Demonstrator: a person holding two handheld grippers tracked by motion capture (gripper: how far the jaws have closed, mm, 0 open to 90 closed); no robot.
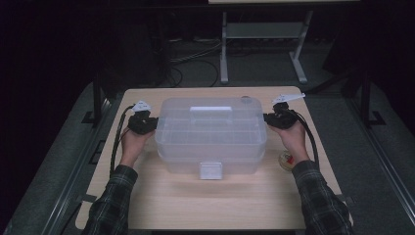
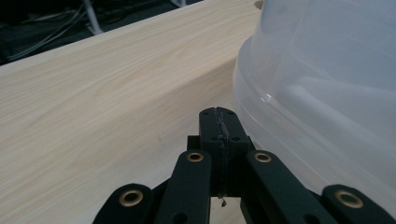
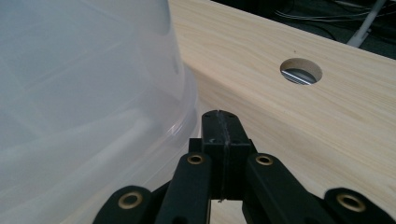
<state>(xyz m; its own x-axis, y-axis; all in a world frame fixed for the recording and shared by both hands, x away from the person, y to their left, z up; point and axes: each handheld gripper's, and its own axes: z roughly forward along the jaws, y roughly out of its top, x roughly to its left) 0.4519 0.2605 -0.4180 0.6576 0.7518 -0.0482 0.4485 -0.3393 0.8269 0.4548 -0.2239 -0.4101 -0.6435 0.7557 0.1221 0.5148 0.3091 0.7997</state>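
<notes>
a translucent plastic storage box (image 1: 211,134) with a lid, a moulded handle on top and a white front latch (image 1: 211,170) sits in the middle of the pale wooden desk (image 1: 205,200). the person's two hands come in from the near edge, one at each short end of the box. the left gripper (image 1: 152,122) is just beside the box's left end, at about the level where lid and base meet; the right gripper (image 1: 266,118) is just beside the right end at much the same level. whether either tip touches the plastic i cannot tell.

in the left gripper view the black jaws are pressed flat together with nothing between them, and the left gripper (image 2: 218,122) points along the desk with the box's curved wall (image 2: 322,93) close on the right. in the right gripper view the right gripper (image 3: 219,125) is likewise closed on nothing, the box (image 3: 88,93) close on the left and a round cable hole (image 3: 301,71) in the desk beyond it.

a small round object with red on it (image 1: 286,159) lies on the desk near the right wrist.
</notes>
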